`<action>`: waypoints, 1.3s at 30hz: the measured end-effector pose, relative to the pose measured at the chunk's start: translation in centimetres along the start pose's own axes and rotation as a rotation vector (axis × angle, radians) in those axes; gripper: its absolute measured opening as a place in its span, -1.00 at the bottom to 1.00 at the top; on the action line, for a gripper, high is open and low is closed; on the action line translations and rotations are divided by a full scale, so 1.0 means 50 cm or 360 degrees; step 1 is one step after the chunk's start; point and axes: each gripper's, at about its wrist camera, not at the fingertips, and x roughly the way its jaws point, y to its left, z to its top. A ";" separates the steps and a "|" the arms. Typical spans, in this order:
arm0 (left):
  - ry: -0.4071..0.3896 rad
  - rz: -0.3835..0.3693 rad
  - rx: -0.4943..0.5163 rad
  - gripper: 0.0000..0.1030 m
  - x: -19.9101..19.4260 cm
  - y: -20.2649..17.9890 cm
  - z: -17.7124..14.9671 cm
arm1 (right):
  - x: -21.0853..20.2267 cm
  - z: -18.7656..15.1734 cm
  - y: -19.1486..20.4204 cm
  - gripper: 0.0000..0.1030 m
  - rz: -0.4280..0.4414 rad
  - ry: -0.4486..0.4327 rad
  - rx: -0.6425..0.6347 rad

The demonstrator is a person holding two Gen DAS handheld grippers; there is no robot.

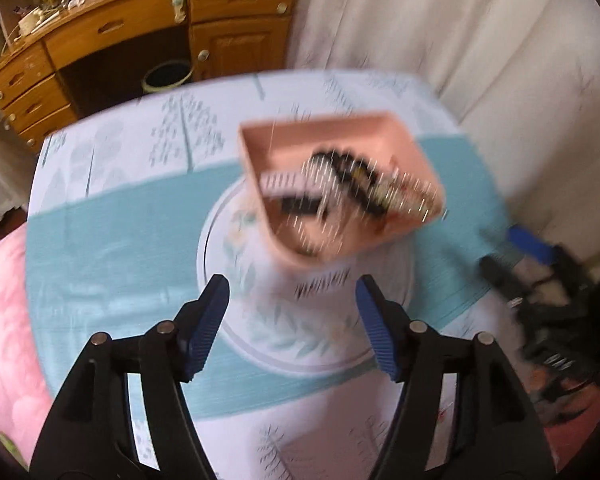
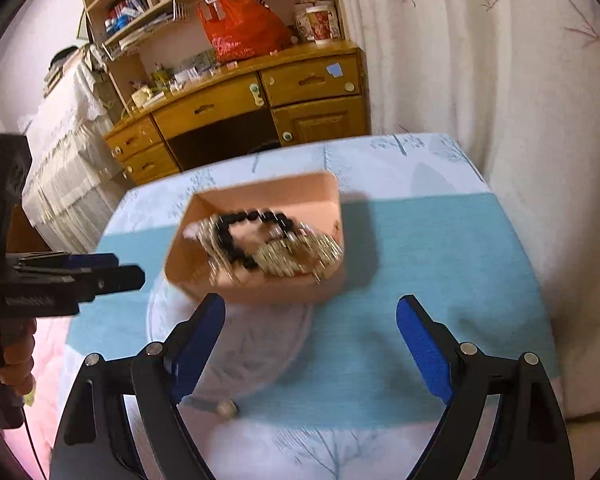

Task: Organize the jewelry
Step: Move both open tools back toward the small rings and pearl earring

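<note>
Both fingers (image 2: 312,316) (image 1: 292,300) spread w/ pink tray (image 2: 260,200) rim between.

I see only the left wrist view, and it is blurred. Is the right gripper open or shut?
Observer: The right gripper is open and holds nothing.
Operator: What lies in the pink tray?
Observer: A black bead bracelet in a loop, beside gold-coloured chains.
Operator: Who holds my gripper?
Observer: A hand grips the handle of the left gripper, at the left edge of the right wrist view.
</note>
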 end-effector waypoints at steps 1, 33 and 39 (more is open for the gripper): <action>0.0017 0.0015 -0.0014 0.23 0.006 -0.001 -0.014 | -0.006 -0.010 -0.005 0.72 -0.0006 0.0011 -0.0012; -0.0058 0.0073 -0.0326 -0.07 0.107 -0.189 -0.202 | -0.051 -0.361 0.031 0.01 0.0077 0.0305 -0.1006; -0.0072 0.0181 -0.0228 -0.22 0.125 -0.226 -0.186 | -0.036 -0.342 0.018 -0.12 0.0194 0.0335 -0.0916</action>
